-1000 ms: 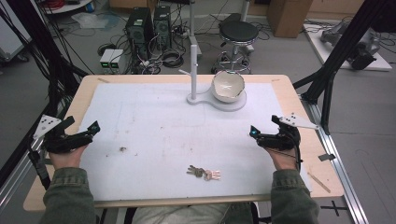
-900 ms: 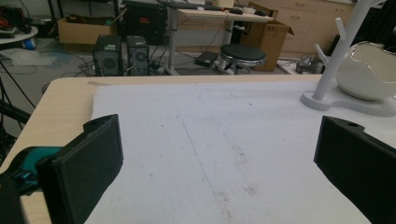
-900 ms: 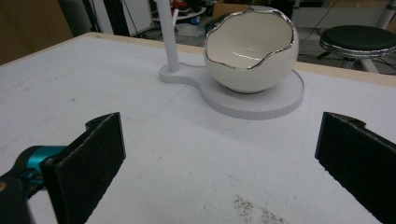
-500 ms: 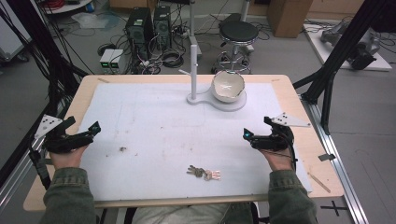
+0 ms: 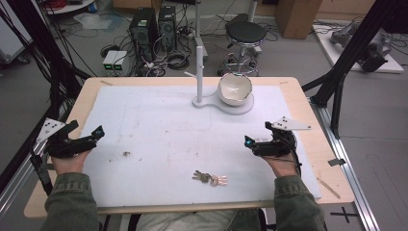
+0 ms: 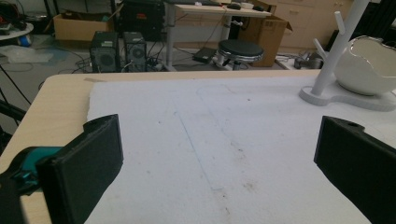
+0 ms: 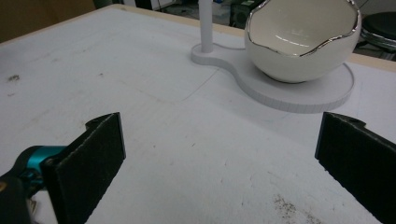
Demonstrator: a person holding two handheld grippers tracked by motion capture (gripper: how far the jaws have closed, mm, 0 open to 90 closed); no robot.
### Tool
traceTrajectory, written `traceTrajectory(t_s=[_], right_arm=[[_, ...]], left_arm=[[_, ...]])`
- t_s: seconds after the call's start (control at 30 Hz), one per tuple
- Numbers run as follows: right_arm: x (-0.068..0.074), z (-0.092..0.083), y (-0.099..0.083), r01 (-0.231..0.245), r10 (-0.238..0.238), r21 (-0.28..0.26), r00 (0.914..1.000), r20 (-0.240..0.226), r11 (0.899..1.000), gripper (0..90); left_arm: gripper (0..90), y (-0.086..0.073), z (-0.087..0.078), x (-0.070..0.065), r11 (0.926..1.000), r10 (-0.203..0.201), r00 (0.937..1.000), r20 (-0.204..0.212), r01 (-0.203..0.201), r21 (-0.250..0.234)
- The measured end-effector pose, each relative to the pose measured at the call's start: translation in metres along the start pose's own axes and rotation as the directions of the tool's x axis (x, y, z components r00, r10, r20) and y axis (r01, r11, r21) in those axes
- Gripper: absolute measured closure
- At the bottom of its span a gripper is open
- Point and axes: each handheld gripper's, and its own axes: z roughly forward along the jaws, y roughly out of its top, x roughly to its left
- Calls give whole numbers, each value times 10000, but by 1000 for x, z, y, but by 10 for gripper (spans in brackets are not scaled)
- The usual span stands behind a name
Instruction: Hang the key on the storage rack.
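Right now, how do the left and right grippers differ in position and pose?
The left gripper sits at the table's left edge, off the white mat; the right gripper is over the mat on the right side.
The left gripper points toward the mat's open middle; the right gripper faces the white bowl on its stand.
The right gripper is nearer the keys than the left.
Shared: both are open and hold nothing.

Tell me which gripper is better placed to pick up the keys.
Right, probably. The keys lie right of centre at the near edge, closer to the right gripper than to the left gripper. Both are open and empty.
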Motion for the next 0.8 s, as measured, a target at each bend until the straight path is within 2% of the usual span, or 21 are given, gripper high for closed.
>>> traceTrajectory(t_s=[0.1, 0.27, 0.47, 0.8], right_arm=[[4, 4, 0, 235, -234, 288, 9997, -37, 9993, 5], [8, 7, 1, 355, -348, 452, 9993, -157, 9983, 5], [15, 12, 1, 711, -689, 726, 9971, -334, 9948, 6], [20, 17, 1, 897, -845, 1098, 9951, -514, 9899, 6]], left_arm=[[17, 0, 1, 0, 10000, 52, 10000, 6, -52, 62], [17, -1, 1, -1, 9999, 82, 10000, 30, -82, 116], [17, -1, 3, -1, 9996, 145, 9999, 50, -146, 226], [17, -2, 3, -1, 9994, 196, 9998, 84, -198, 268]])
